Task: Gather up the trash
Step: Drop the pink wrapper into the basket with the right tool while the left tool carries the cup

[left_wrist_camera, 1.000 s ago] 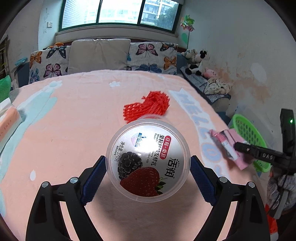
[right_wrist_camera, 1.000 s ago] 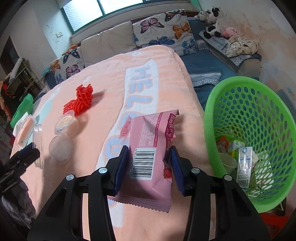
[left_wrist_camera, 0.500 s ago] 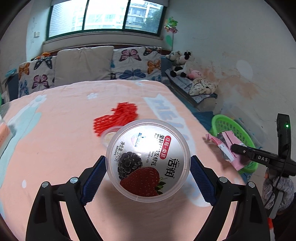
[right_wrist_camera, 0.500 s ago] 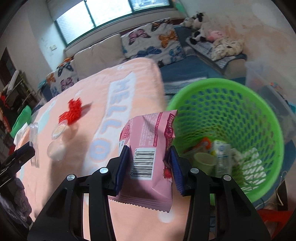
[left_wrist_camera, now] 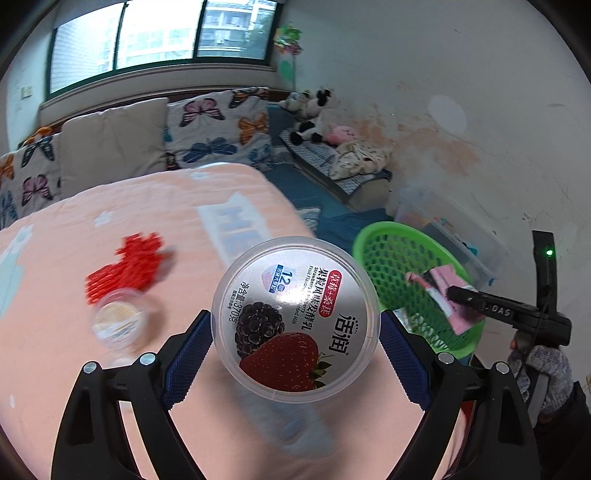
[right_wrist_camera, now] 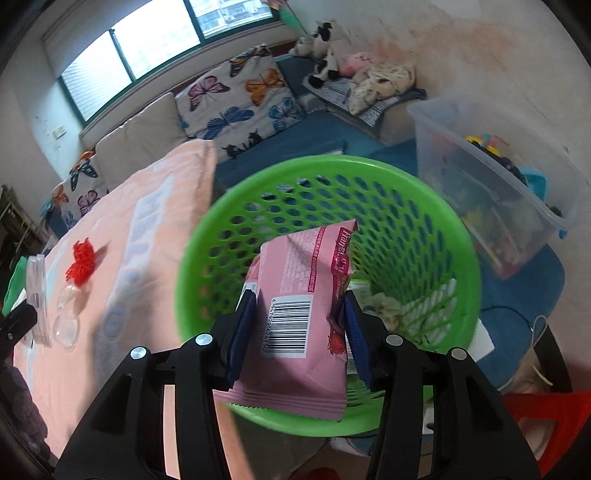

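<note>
Daylit window [left_wrist_camera: 159, 33], butterfly cushions [left_wrist_camera: 218, 129], stained white wall [left_wrist_camera: 461, 110], blue floor [right_wrist_camera: 517, 288].

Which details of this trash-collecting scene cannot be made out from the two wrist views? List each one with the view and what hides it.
1. Yogurt cup, left wrist view: its body and contents are hidden behind its own foil lid.
2. Green basket, right wrist view: much of its contents is covered by the pink wrapper.
3. Red mesh and small clear cup, left wrist view: smeared by motion blur.
4. Clear storage bin, right wrist view: its contents are too blurred to name.
</note>
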